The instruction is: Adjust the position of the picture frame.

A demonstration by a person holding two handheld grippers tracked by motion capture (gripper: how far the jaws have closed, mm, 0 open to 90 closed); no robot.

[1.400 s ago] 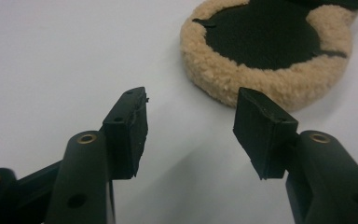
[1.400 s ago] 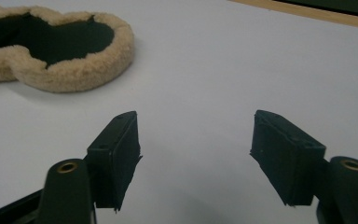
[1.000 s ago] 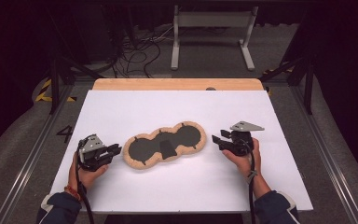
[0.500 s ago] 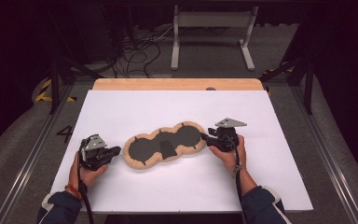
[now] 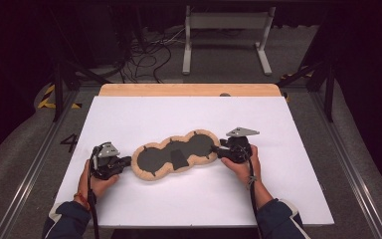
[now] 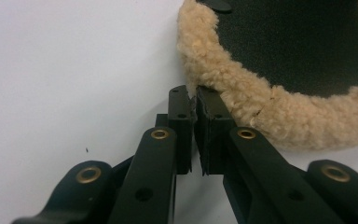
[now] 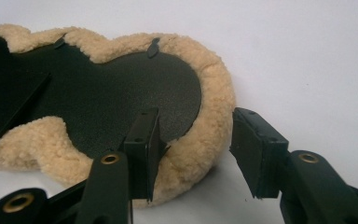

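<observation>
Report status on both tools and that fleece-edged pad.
Left tool shut at the fleece-edged pad's rim. Right tool open, jaws straddling its far end. Pad flat on the white table, nothing blocking.

a: my high view has the white table (image 5: 288,149) lit evenly from above, bright, and the room behind it nearly black. shadows there are faint and short.

b: on my end both gripper views are close and softer. the fleece pad (image 7: 209,135) looks sharp, a soft shadow lies under it, and the black jaws blur near the bottom edge.
</observation>
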